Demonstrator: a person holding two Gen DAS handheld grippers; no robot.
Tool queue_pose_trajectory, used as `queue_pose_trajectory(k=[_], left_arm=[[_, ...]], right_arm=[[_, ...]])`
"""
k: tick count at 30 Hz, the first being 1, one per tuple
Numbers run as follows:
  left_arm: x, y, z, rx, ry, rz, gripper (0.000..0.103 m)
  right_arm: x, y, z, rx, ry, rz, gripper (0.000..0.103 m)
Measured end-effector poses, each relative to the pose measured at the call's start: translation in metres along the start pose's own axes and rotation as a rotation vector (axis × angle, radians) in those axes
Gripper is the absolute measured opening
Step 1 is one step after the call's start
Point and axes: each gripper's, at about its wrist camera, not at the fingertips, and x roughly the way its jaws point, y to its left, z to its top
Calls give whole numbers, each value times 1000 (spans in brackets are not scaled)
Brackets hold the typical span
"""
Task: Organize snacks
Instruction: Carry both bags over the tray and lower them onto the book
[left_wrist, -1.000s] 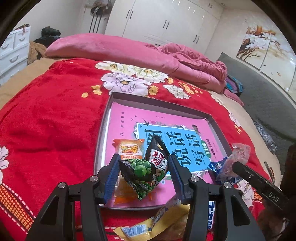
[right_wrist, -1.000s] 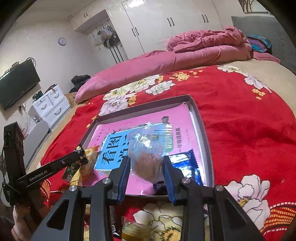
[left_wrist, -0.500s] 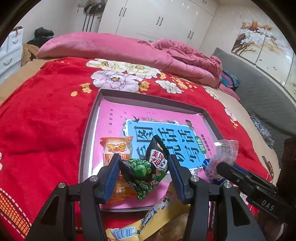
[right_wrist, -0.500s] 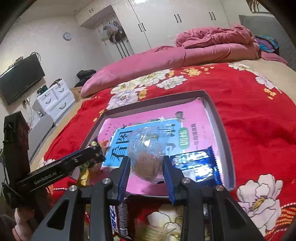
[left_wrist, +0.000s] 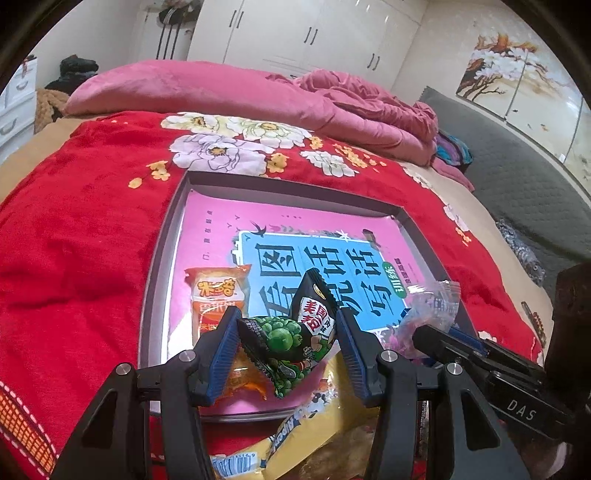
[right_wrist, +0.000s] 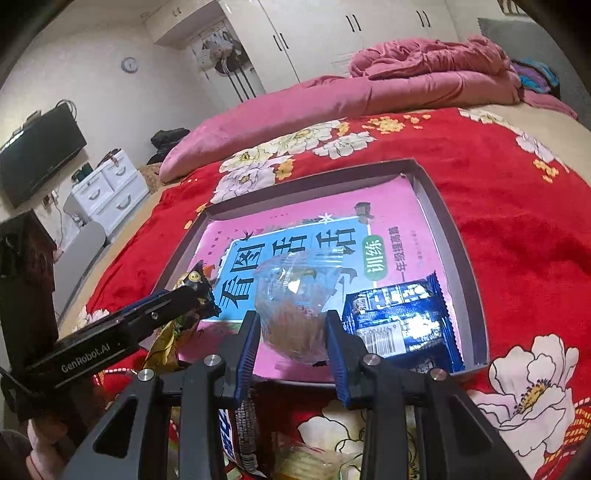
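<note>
A grey tray (left_wrist: 162, 258) lined with a pink and blue book cover lies on the red flowered bedspread. My left gripper (left_wrist: 288, 339) is shut on a black and green pea snack packet (left_wrist: 295, 336), held above the tray's near left corner. An orange snack packet (left_wrist: 218, 295) lies in the tray under it. My right gripper (right_wrist: 291, 325) is shut on a clear bag of brown snack (right_wrist: 295, 295) above the tray's (right_wrist: 461, 258) near edge. A blue snack packet (right_wrist: 402, 325) lies in the tray to its right. The left gripper also shows in the right wrist view (right_wrist: 192, 288).
A yellow snack bag (left_wrist: 314, 432) and other loose packets (right_wrist: 240, 443) lie on the bedspread in front of the tray. A pink duvet (left_wrist: 221, 92) is heaped at the far side. White drawers (right_wrist: 107, 192) and a wall TV (right_wrist: 37, 151) stand to the left.
Both grippers have drawn back a little toward the tray's near edge, each still holding its packet. The tray looks farther away in both views.
</note>
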Motion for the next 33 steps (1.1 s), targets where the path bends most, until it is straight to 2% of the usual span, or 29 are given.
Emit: queue_pose_trajectory(k=[10,33], left_arm=[[5,-2,0,0,17,-2,55],[10,-6,-1,18,40,0,55]], right_arm=[[1,-7,-1,2,15,-35,37],[-2,-9,-2,-2,18,-43,38]])
